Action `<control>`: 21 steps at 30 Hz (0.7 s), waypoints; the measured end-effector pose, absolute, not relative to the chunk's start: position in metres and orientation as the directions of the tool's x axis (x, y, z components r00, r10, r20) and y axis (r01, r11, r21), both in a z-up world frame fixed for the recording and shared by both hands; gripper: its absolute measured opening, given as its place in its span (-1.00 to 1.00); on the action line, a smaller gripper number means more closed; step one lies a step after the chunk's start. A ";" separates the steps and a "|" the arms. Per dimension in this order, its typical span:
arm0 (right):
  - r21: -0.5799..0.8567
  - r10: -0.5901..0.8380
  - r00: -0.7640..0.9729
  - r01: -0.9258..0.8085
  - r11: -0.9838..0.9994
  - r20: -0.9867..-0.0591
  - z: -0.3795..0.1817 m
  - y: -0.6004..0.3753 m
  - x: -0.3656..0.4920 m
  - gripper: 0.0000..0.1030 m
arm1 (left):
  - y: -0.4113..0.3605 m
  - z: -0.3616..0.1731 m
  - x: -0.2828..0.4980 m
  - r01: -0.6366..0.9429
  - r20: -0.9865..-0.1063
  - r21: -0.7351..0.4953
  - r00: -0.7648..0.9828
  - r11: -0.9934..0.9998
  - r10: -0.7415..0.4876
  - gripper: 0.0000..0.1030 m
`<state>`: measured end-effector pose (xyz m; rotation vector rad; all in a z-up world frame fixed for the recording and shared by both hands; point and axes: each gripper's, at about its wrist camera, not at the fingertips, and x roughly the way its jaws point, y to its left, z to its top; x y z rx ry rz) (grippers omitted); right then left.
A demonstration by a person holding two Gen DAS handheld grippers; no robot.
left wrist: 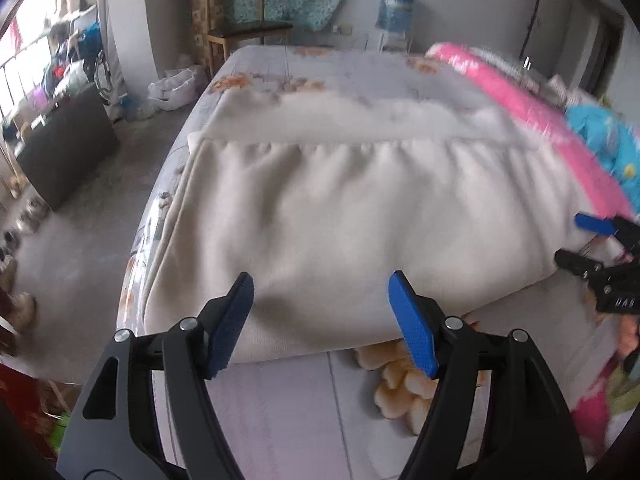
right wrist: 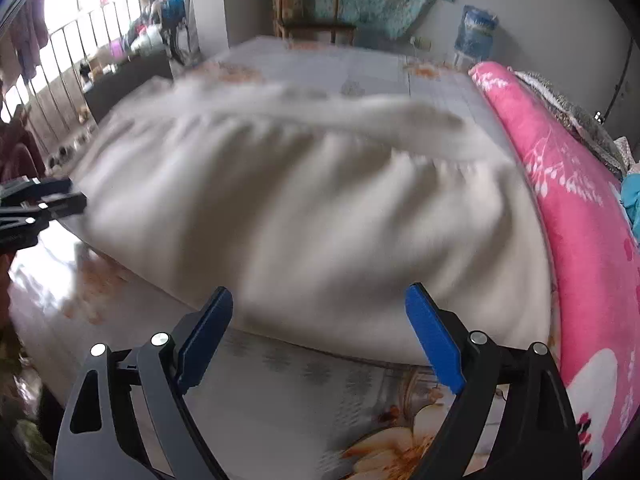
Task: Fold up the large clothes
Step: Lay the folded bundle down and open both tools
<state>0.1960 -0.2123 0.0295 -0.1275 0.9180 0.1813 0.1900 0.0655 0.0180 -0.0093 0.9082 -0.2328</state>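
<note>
Both my tongs hang just above the near edge of the folded white garment (left wrist: 332,216) on the bed (left wrist: 280,412): my left tongs (left wrist: 320,320) have their blue pads (left wrist: 412,328) spread apart with nothing gripped between them, and my right tongs (right wrist: 320,332) stand wider still, also empty. White and thick, the garment lies across the middle of the flowered sheet, a gathered seam running across it and a folded band beyond. To its right a pink quilt (right wrist: 580,208) lies alongside, touching the garment's right edge.
</note>
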 end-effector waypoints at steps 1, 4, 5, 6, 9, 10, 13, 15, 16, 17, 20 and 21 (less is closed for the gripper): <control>-0.019 0.128 0.620 -0.224 0.974 -0.774 0.037 -0.204 0.194 0.67 | 0.065 0.023 0.190 0.196 -0.771 -0.115 0.601 0.974 -0.212 0.29; -0.030 0.152 0.654 -0.258 0.966 -0.741 0.040 -0.174 0.201 0.67 | 0.053 0.020 0.199 0.191 -0.777 -0.119 0.593 0.974 -0.211 0.29; -0.032 0.155 0.646 -0.268 0.963 -0.747 0.033 -0.167 0.207 0.67 | 0.049 0.013 0.204 0.180 -0.792 -0.112 0.578 0.977 -0.197 0.30; -0.035 0.149 0.624 -0.273 0.961 -0.767 0.023 -0.162 0.213 0.67 | 0.045 0.005 0.207 0.166 -0.804 -0.102 0.567 0.981 -0.180 0.30; -0.003 0.143 0.569 -0.247 0.969 -0.810 -0.001 -0.164 0.227 0.70 | 0.035 -0.002 0.209 0.157 -0.793 -0.054 0.593 0.986 -0.138 0.33; 0.011 0.152 0.564 -0.245 0.969 -0.812 0.004 -0.167 0.225 0.70 | 0.035 0.000 0.208 0.155 -0.795 -0.059 0.591 0.986 -0.140 0.33; -0.012 0.115 0.611 -0.200 0.980 -0.783 0.026 -0.183 0.208 0.70 | 0.041 0.010 0.199 0.162 -0.779 -0.074 0.606 0.984 -0.158 0.34; -0.073 0.040 0.651 -0.145 0.987 -0.758 0.033 -0.199 0.198 0.70 | 0.041 0.015 0.192 0.170 -0.765 -0.069 0.623 0.983 -0.161 0.46; -0.107 -0.021 0.661 -0.090 0.990 -0.750 0.034 -0.212 0.195 0.70 | 0.041 0.015 0.191 0.170 -0.767 -0.066 0.622 0.983 -0.159 0.54; -0.119 -0.058 0.656 -0.048 0.992 -0.753 0.030 -0.226 0.199 0.72 | 0.041 0.013 0.191 0.165 -0.773 -0.063 0.616 0.984 -0.153 0.60; -0.092 -0.093 0.577 0.031 0.995 -0.811 0.006 -0.254 0.204 0.75 | 0.040 -0.004 0.200 0.132 -0.812 -0.064 0.569 0.989 -0.128 0.64; -0.039 -0.053 0.580 0.036 0.999 -0.813 0.004 -0.263 0.203 0.75 | 0.040 -0.004 0.199 0.124 -0.806 -0.065 0.579 0.990 -0.125 0.65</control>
